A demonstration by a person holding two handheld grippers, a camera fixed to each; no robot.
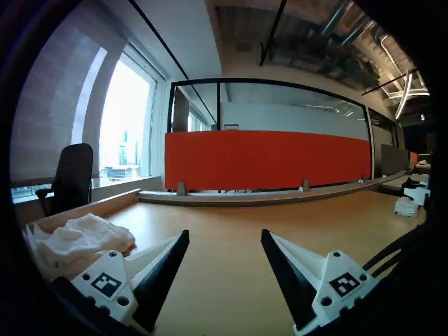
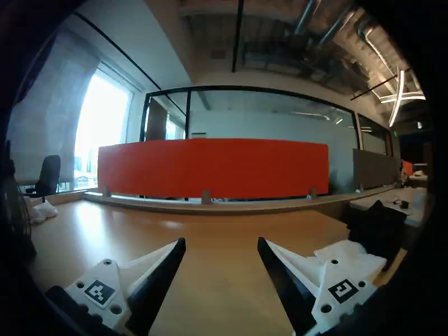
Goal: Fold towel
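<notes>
left gripper (image 1: 224,232) and right gripper (image 2: 221,239) spread, empty; crumpled towel (image 1: 78,243) on desk (image 1: 235,218), its edge hidden behind a finger.

Cream towel (image 1: 78,243), orange-red partition (image 1: 263,159), tan desk (image 1: 224,241)

In the left gripper view: bare tabletop (image 1: 224,241) at 12 o'clock, passable up to the orange divider (image 1: 263,159) walling the far edge. Crumpled towel (image 1: 78,243) close at 9 o'clock, white pile (image 1: 406,206) far off at 3. In the right gripper view: open run ahead; black object (image 2: 378,227) near at 3 o'clock, small white heap (image 2: 42,211) far at 9.
</notes>
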